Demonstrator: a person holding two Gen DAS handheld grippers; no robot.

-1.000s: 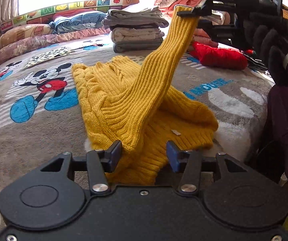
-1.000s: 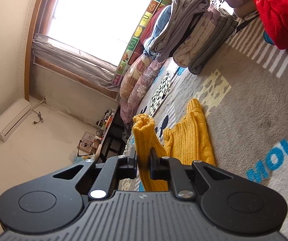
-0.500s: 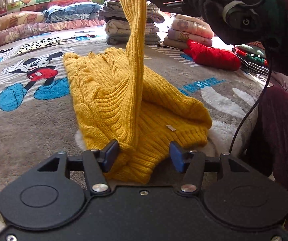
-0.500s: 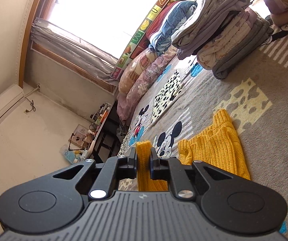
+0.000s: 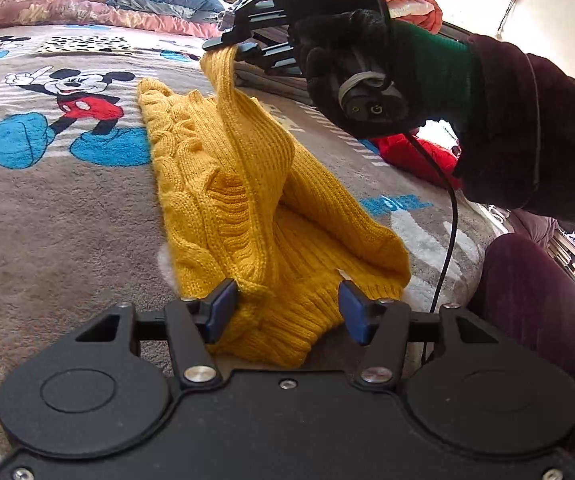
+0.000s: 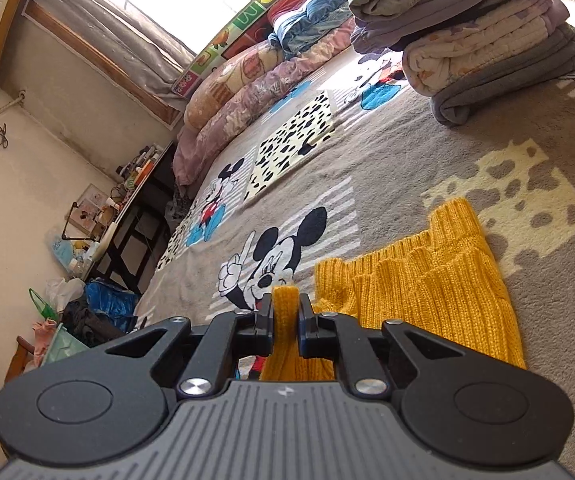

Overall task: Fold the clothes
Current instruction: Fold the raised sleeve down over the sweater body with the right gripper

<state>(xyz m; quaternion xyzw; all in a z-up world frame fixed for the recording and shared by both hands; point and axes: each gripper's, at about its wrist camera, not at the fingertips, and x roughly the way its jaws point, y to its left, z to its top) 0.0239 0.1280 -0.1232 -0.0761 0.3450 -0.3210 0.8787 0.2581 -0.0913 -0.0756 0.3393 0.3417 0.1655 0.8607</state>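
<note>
The yellow cable-knit sweater [image 5: 255,200] lies on the Mickey Mouse blanket [image 5: 47,208], only partly folded. The right gripper [image 6: 286,316] pinches its sleeve cuff [image 6: 285,300], lifted across the body; the left gripper [image 5: 283,304] straddles the hem unclenched, so laying the sleeve and the final folds seem left.

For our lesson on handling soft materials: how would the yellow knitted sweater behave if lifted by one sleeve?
Likely floppy: the sleeve pinched in the right tongs drapes down while the yellow sweater stays bunched on the blanket. Its thick ribbed knit probably stretches and resists slipping.

Mustard-yellow cable-knit sweater [image 5: 247,184]
Lies on a grey Mickey Mouse blanket [image 5: 67,200]; red knit [image 5: 415,156] behind, black glove [image 5: 343,64].
</note>
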